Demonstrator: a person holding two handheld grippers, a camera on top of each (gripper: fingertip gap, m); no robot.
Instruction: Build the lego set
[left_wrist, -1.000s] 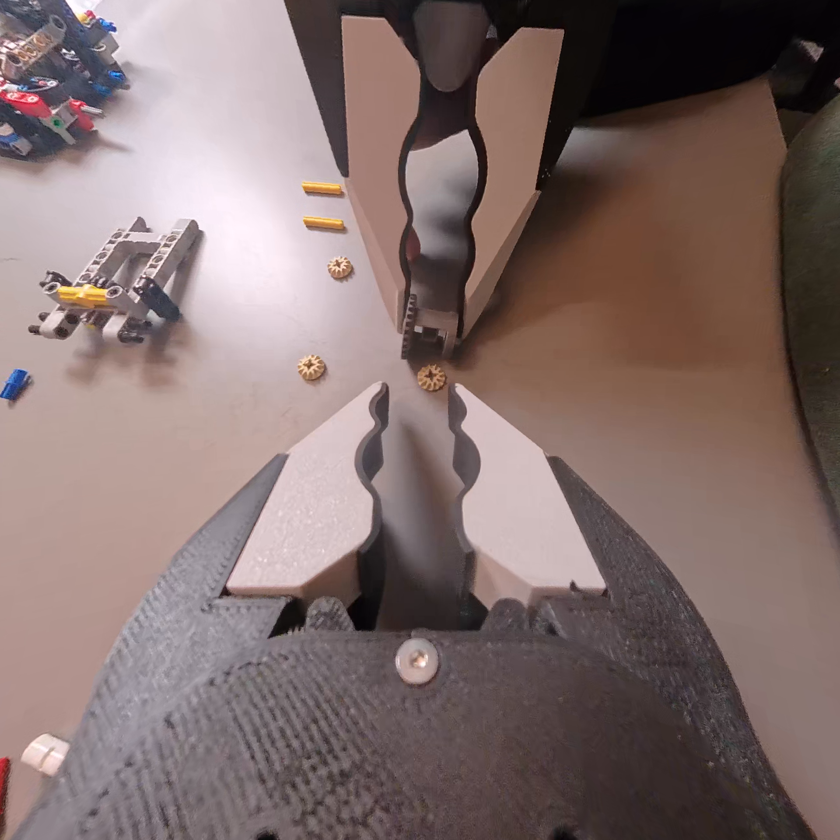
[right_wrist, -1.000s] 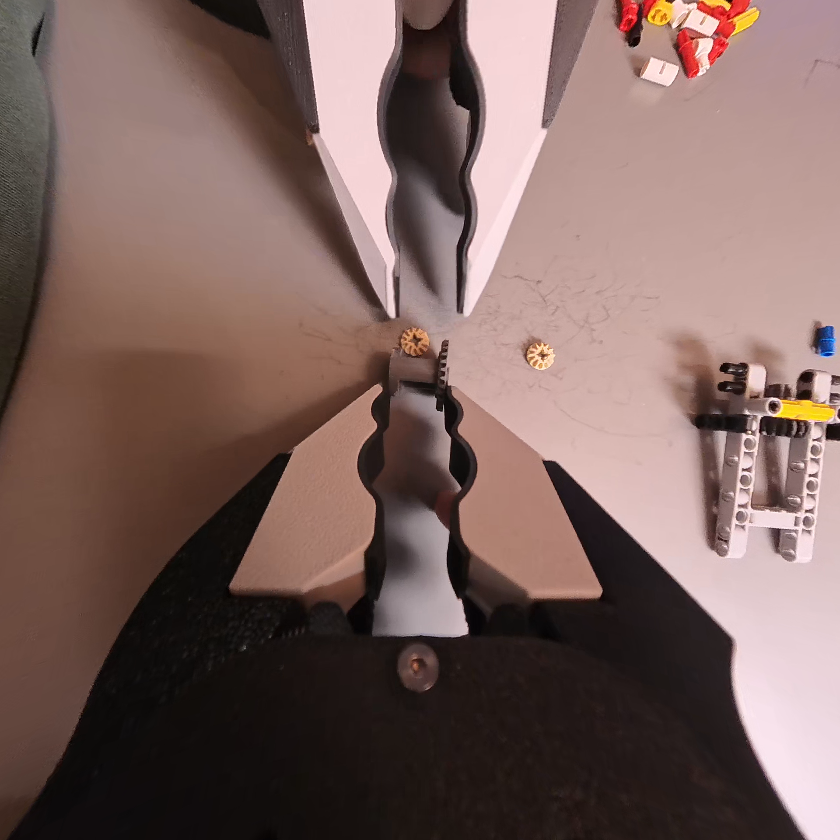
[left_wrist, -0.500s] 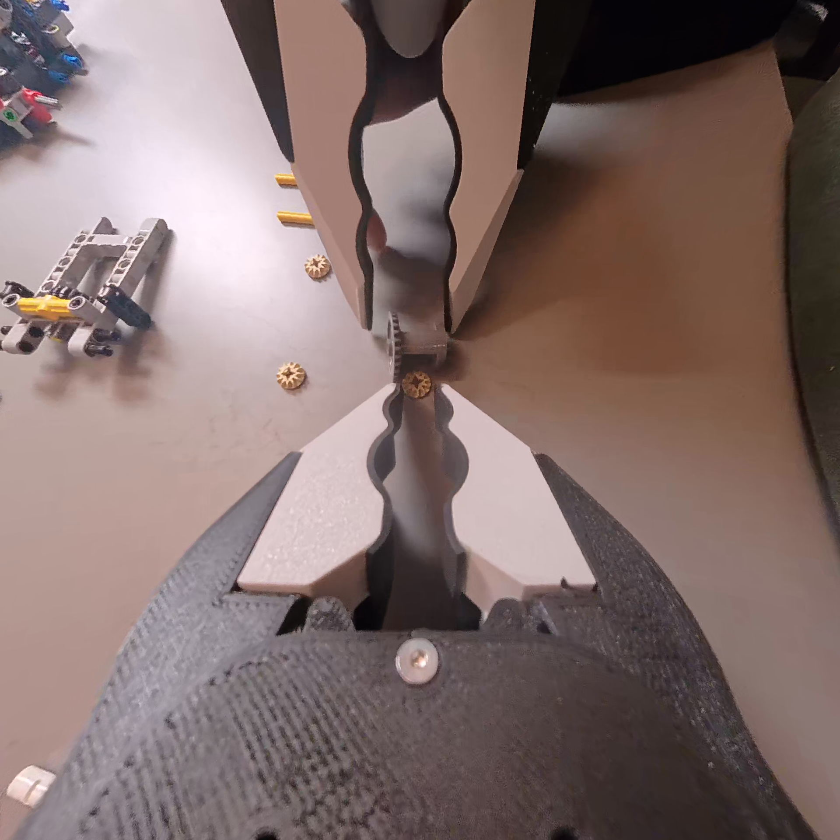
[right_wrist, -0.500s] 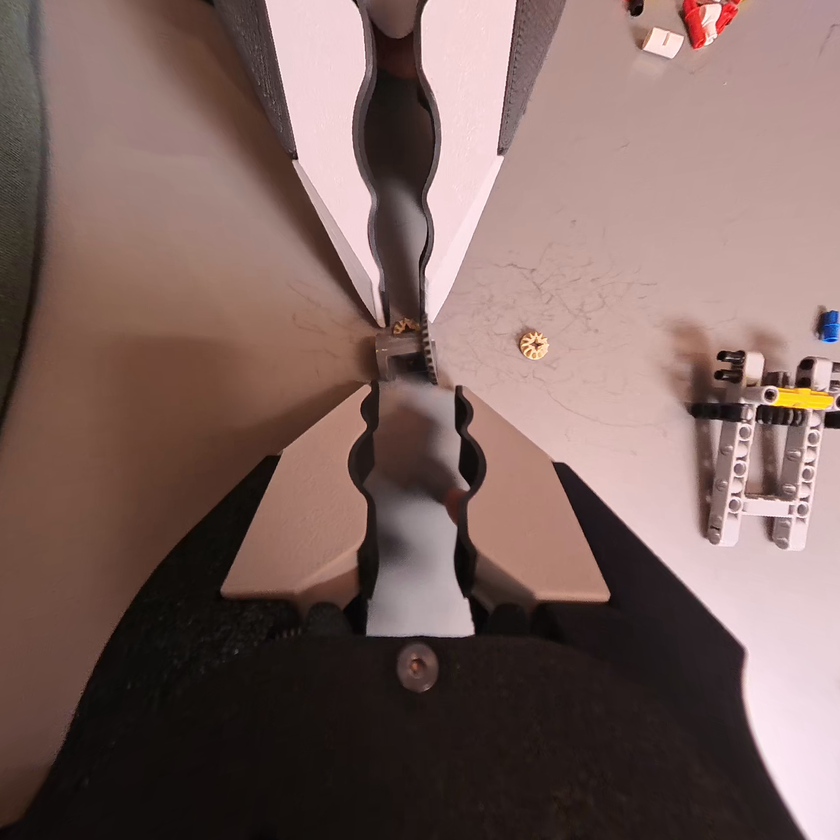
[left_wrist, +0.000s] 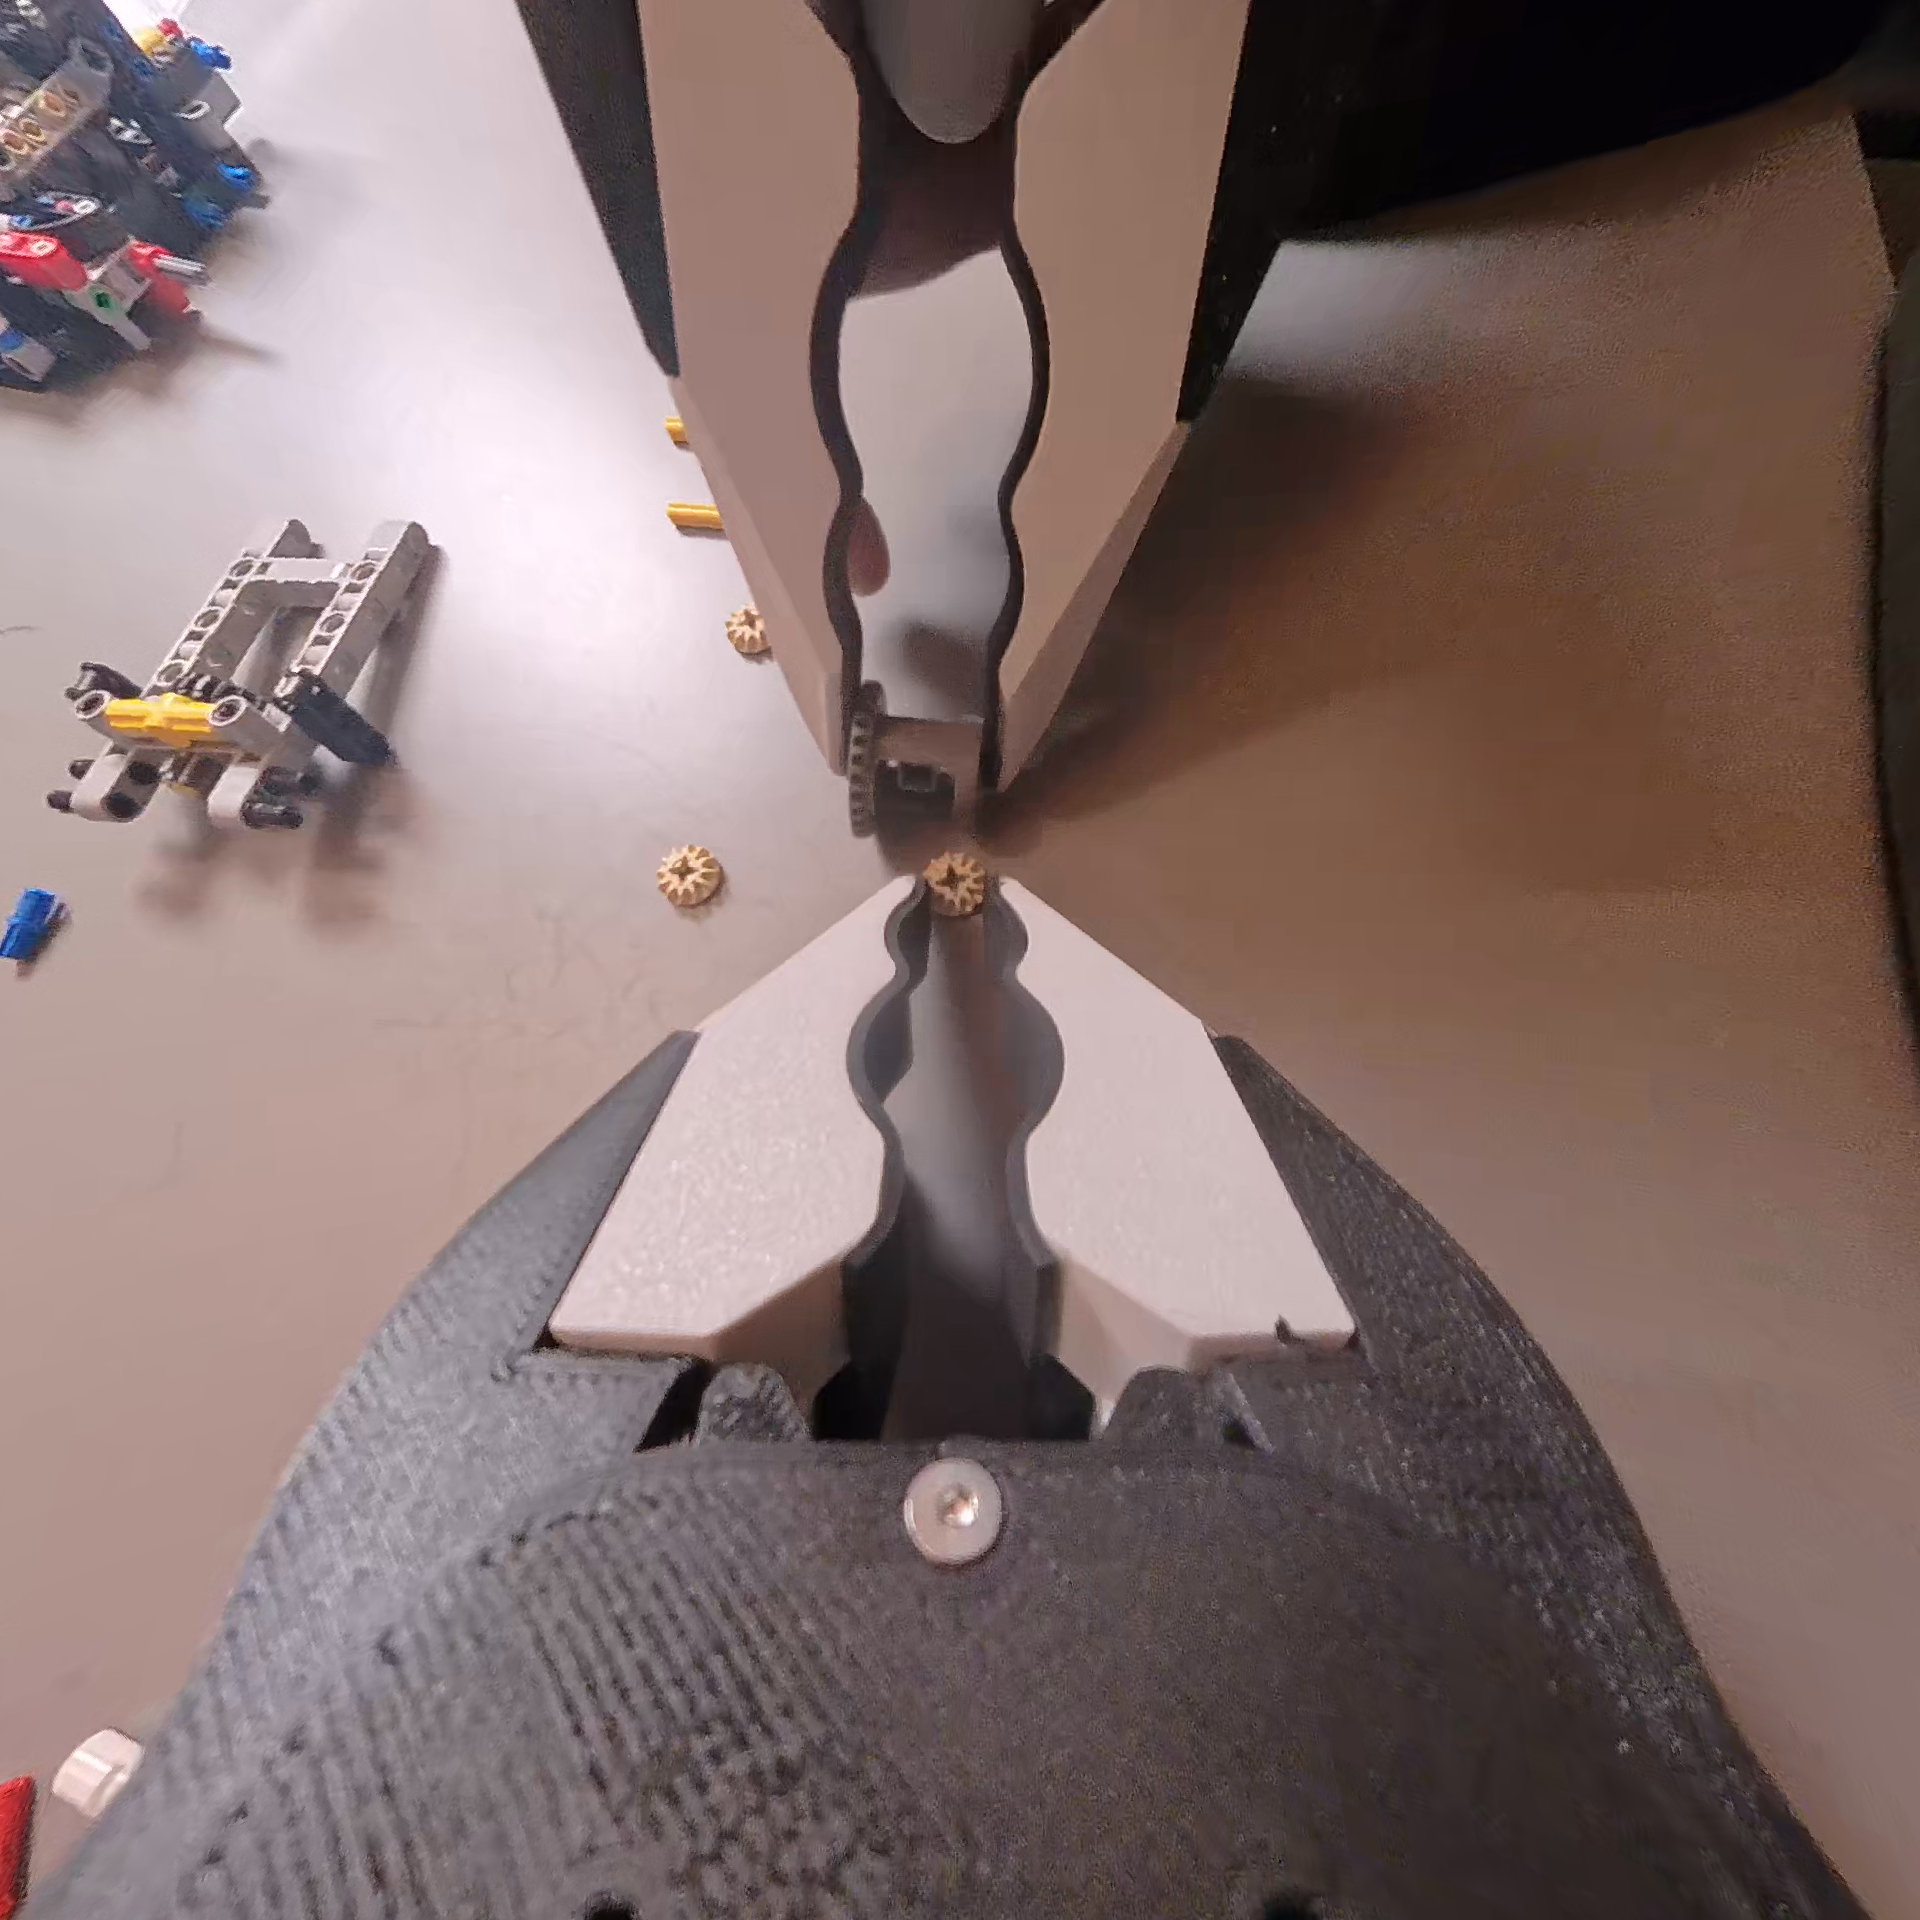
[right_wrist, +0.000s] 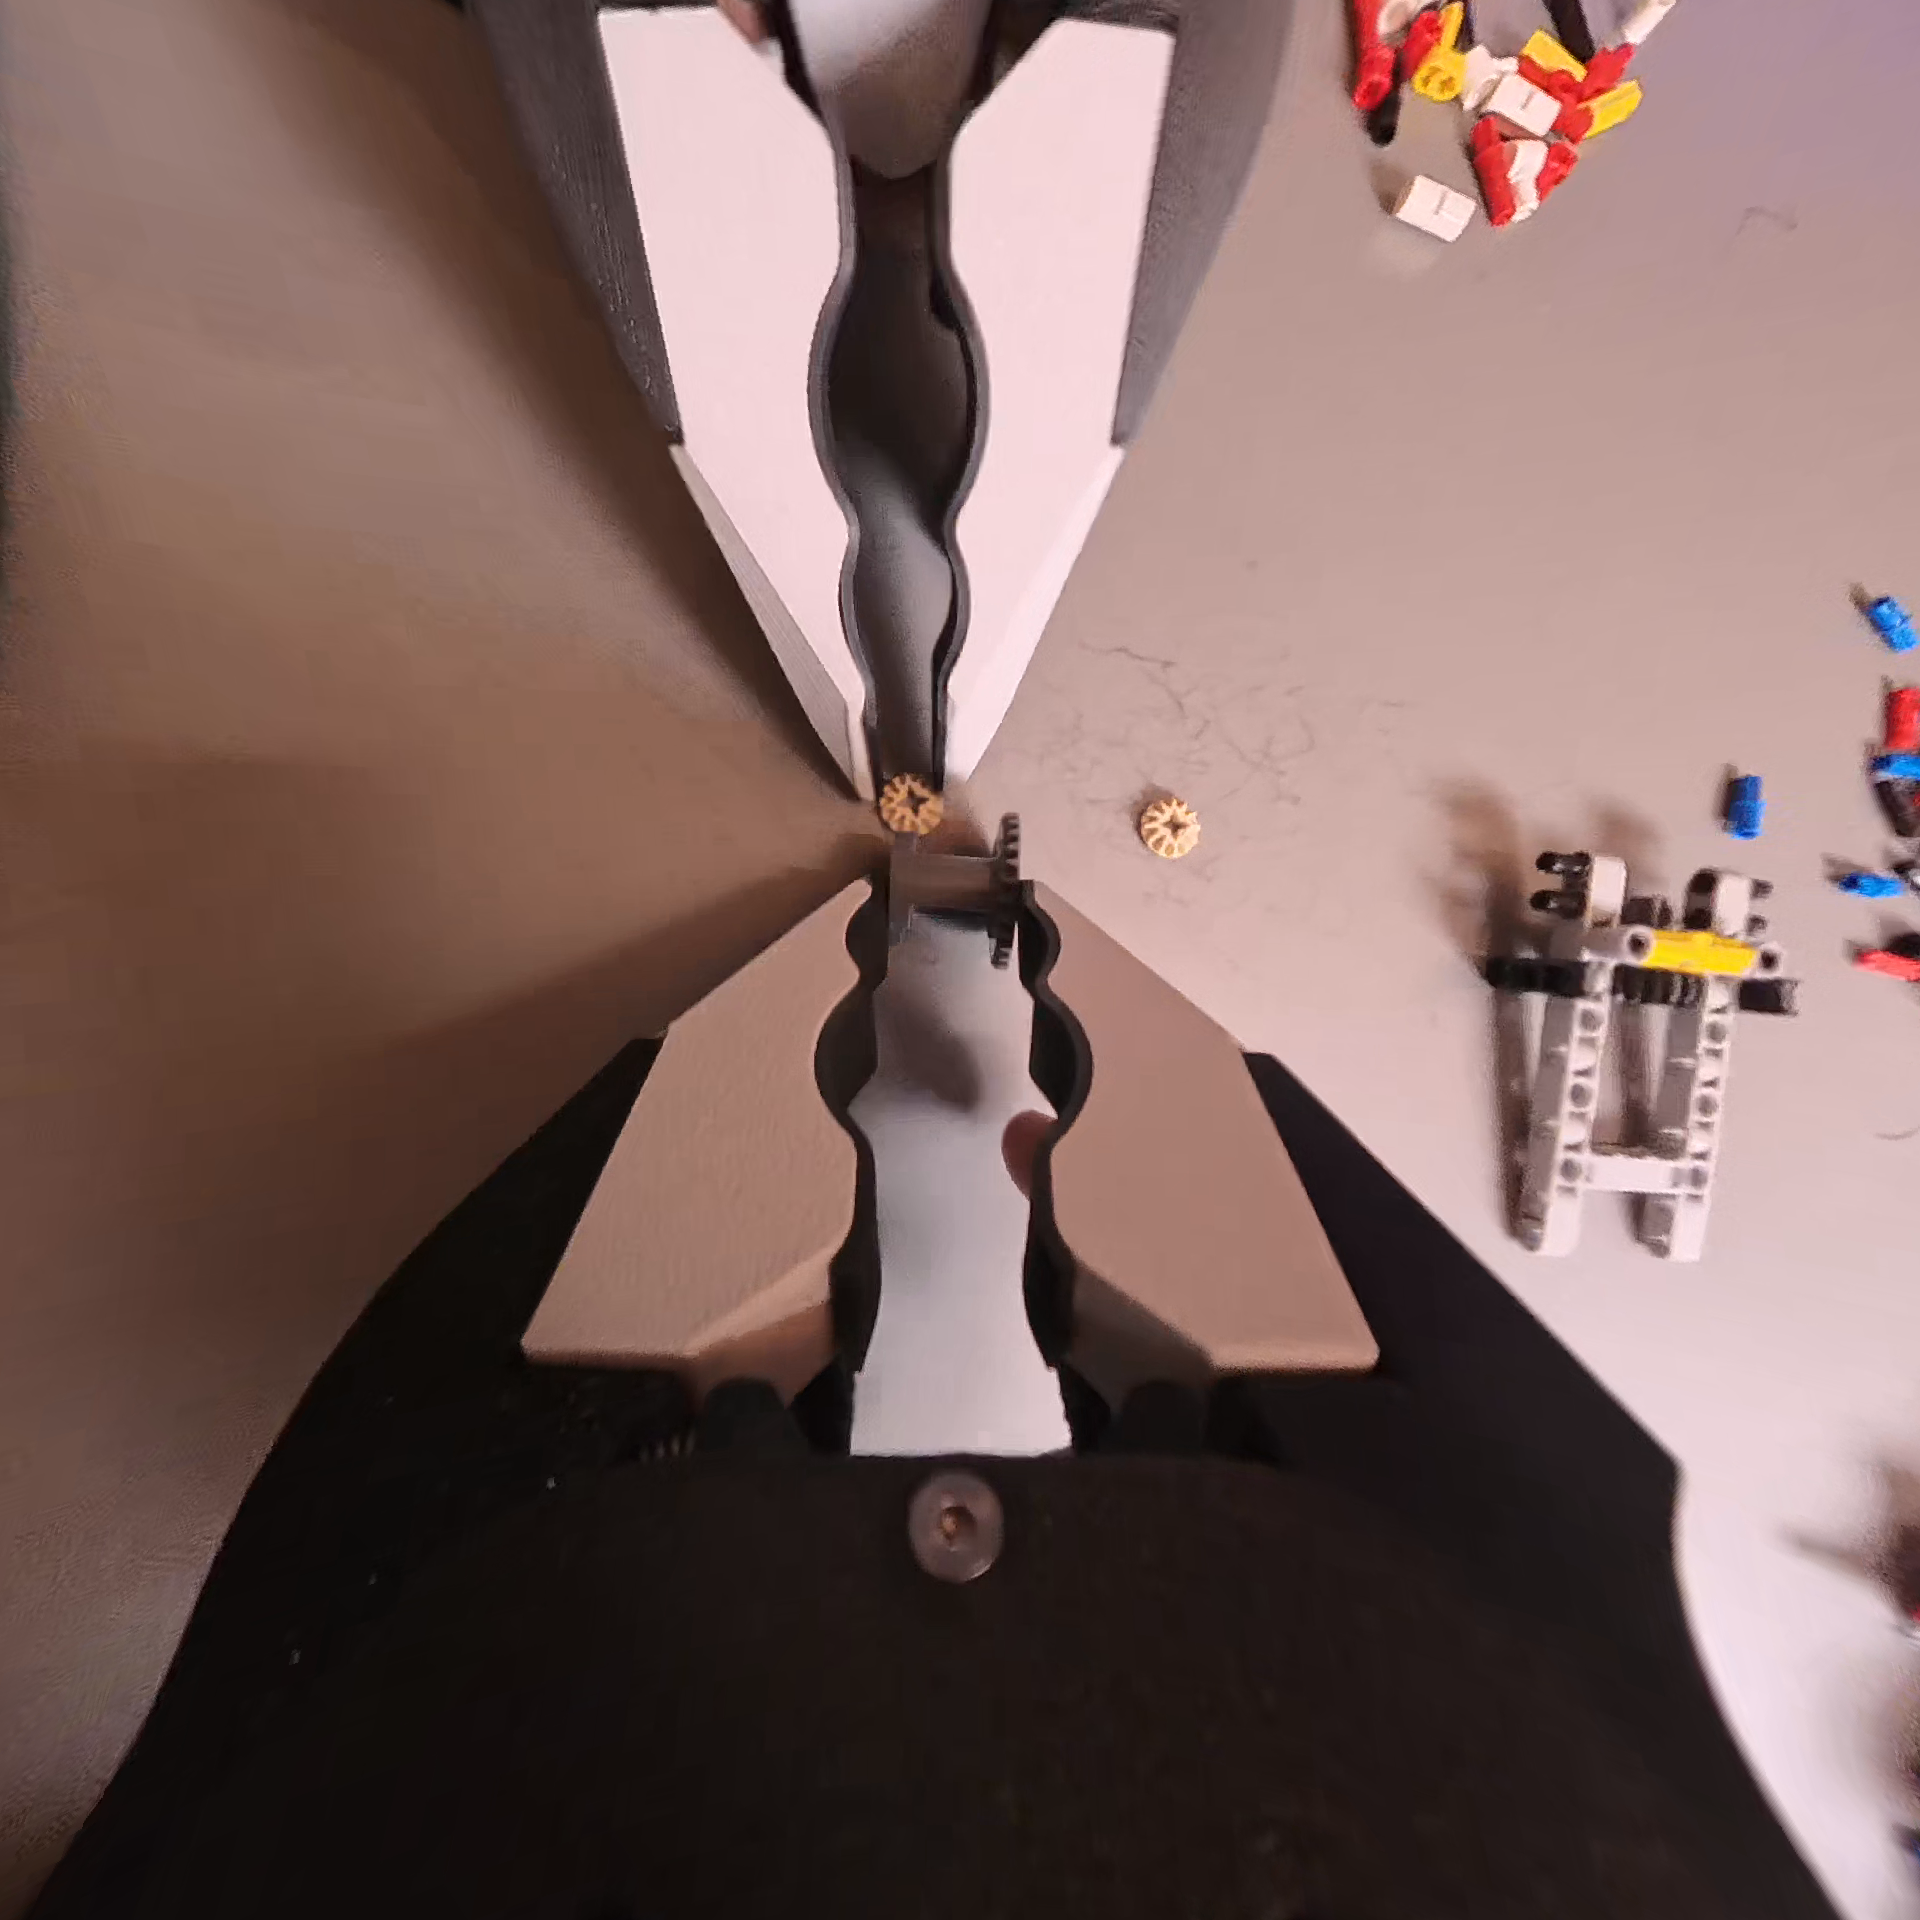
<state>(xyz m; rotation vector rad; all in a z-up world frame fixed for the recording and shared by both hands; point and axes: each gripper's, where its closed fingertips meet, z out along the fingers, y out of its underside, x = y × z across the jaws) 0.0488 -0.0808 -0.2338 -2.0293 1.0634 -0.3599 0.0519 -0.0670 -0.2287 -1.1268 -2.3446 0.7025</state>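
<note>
The left gripper (left_wrist: 956, 896) pinched a tan gear (left_wrist: 955, 883) at its tips, just beside the grey geared piece (right_wrist: 951, 894) clamped by the right gripper (right_wrist: 951, 914). Only the right wrist view showed the red-and-white brick pile (right_wrist: 1507, 114); only the left wrist view showed the yellow axles (left_wrist: 691, 512).

The left gripper (left_wrist: 957, 896) pinches a tan gear (left_wrist: 955, 883) at its fingertips; opposite, the right gripper (left_wrist: 914, 774) clamps a grey gear housing (left_wrist: 906, 781); a grey frame (left_wrist: 239, 686) lies left.
</note>
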